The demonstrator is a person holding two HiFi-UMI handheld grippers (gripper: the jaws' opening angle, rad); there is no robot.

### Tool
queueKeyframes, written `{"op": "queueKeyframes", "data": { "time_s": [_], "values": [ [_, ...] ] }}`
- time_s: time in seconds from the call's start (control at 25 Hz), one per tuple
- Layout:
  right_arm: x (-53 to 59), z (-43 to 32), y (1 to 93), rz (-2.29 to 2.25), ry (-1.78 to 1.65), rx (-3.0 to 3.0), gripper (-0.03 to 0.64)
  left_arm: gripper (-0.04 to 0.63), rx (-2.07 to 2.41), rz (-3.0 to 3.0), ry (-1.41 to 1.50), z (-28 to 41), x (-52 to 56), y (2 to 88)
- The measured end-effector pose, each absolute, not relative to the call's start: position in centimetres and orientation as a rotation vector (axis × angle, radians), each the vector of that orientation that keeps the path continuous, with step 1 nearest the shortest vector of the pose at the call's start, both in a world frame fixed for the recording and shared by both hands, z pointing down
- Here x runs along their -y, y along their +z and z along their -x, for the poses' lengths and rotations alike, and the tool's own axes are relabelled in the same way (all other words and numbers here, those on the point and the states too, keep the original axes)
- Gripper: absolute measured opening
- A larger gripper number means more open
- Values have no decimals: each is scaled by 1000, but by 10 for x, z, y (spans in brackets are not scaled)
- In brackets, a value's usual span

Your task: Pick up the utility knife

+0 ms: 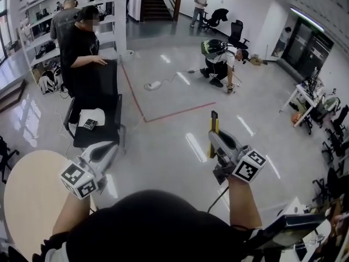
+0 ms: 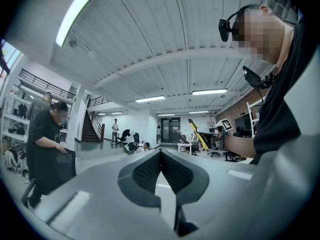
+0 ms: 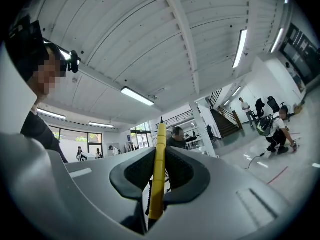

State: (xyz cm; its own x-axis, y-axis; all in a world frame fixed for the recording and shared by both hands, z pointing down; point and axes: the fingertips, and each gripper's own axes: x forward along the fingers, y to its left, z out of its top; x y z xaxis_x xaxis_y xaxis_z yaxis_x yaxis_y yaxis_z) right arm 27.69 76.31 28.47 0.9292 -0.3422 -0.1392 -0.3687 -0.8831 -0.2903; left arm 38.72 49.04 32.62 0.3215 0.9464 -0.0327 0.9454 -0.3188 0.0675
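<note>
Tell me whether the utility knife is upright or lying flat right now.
Upright. In the right gripper view the utility knife stands on end, clamped in the right gripper, its tip toward the ceiling.

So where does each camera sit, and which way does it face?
Head view: on the person's head, looking steeply down; both forearms, left gripper and right gripper show.
Left gripper view: on the left gripper, facing level across the office; shut empty jaws, their torso.
Right gripper view: on the right gripper, tilted towards ceiling; jaws clamping the utility knife, a shoulder.
Shared: all show the staircase.
</note>
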Motion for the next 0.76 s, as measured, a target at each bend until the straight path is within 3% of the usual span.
{"op": "queueKeyframes", "data": {
  "time_s": [0.76],
  "values": [
    [-767,-279,284,2791,112,-573,72,0,-1740,-2502,29,-379,-495,329]
  ]
}}
